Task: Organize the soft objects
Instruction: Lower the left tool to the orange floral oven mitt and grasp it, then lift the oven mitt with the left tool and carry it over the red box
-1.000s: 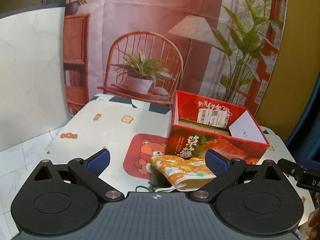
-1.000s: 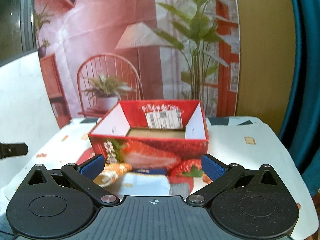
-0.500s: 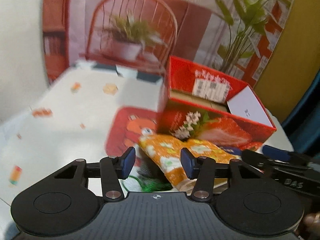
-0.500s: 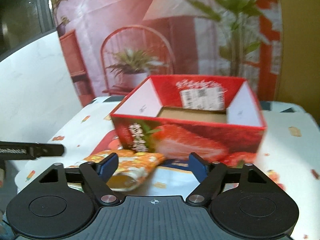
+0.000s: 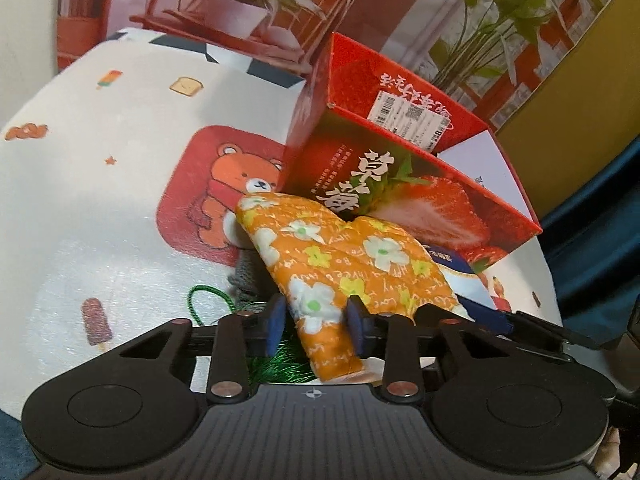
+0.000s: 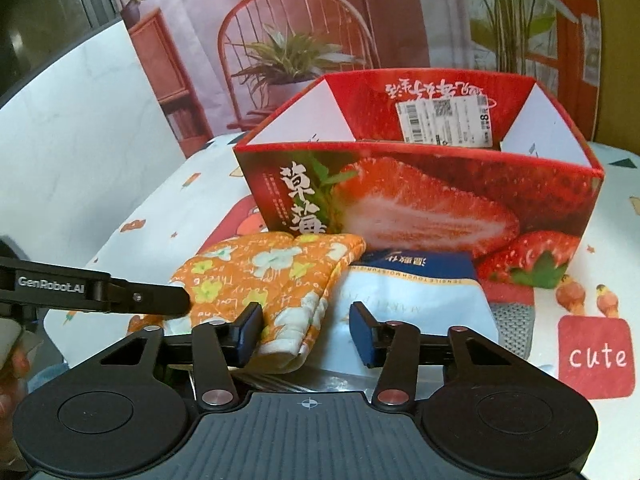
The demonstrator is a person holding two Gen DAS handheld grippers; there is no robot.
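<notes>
An orange flowered oven mitt lies on the table in front of the red strawberry box. My left gripper has its blue pads on either side of the mitt's cuff and is shut on it. In the right wrist view the mitt lies left of a blue-and-white packet, with the open box behind. My right gripper is open, its jaws straddling the mitt's edge and the packet. The left gripper's finger shows at the left.
A grey knitted item and a green cord with tassel lie under the mitt. The patterned tablecloth covers the table. A printed backdrop hangs behind and a white wall panel stands to the left.
My left gripper moved forward and down and closed on the mitt's cuff. My right gripper came lower and closer to the mitt and packet, its jaws narrower than before.
</notes>
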